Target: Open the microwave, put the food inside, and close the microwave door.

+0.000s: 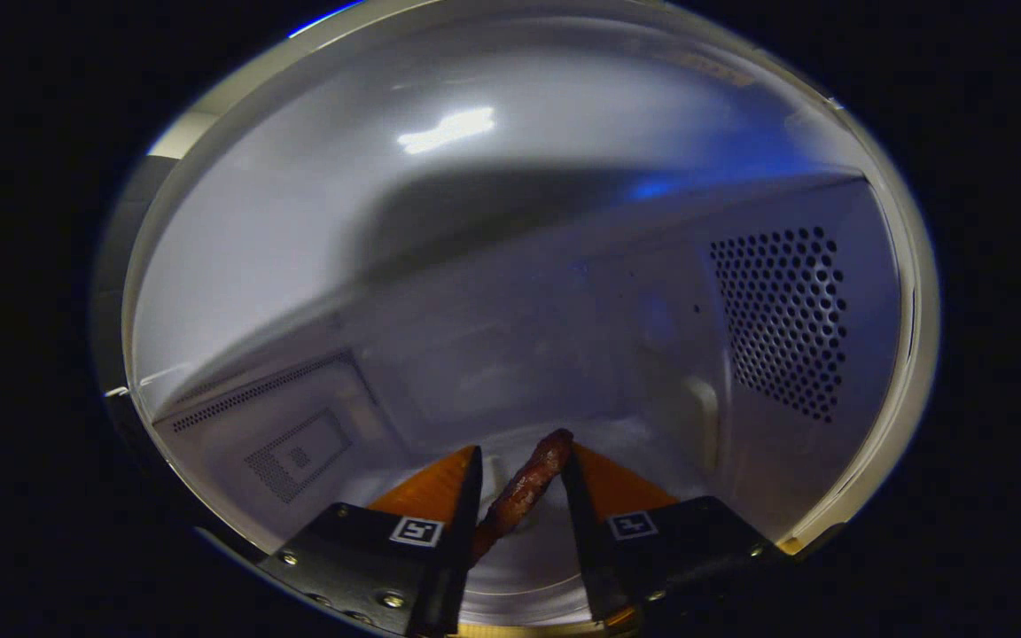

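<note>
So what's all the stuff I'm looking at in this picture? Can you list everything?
microwave cavity: one, pale grey-white walls, all around the gripper, which reaches inside it
vent holes: one patch of dark round holes, on the side wall beyond the fingers
perforated panel: one, pale with fine dots, on the opposite side wall
turntable plate: one, whitish, on the cavity floor below the fingers
sausage: one, reddish brown and glossy, lying slantwise between the fingers
gripper: one, two fingers with a square marker on each, close either side of the sausage; whether both press on it I can't tell
</note>
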The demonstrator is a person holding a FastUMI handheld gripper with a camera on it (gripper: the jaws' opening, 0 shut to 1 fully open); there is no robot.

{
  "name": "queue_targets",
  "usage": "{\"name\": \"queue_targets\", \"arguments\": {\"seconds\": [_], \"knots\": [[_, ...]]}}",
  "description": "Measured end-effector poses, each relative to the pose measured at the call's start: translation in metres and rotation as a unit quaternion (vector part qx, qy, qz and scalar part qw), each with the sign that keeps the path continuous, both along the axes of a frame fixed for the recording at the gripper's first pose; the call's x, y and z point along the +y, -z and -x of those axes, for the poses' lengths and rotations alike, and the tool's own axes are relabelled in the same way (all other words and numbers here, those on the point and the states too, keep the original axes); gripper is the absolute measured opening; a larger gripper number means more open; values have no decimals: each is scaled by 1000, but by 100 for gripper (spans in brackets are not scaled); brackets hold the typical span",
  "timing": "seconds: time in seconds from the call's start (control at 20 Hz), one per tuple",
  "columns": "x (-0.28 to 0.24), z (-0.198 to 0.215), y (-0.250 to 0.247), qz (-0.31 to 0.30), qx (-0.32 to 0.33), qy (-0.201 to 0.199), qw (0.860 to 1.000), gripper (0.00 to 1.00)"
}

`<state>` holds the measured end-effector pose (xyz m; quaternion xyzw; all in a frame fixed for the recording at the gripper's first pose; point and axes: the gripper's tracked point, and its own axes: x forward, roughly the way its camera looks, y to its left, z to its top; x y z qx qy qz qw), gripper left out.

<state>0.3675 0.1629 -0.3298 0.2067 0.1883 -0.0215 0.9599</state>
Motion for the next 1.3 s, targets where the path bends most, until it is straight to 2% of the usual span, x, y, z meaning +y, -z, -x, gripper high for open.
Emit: {"name": "queue_targets", "arguments": {"seconds": [0.05,0.1,0.3,0.7,1.0,1.15,1.3], "knots": [[-3,1,3,9,5,6,1000,66],[-6,2,7,16,13,11,1000,67],[-19,11,15,51,38,29,998,67],[-4,25,-36,84,-24,-6,996,67],[32,70,-78,88,-47,-84,991,67],[56,109,-122,74,-70,-142,985,67],[72,150,-174,71,-111,-183,974,67]]}}
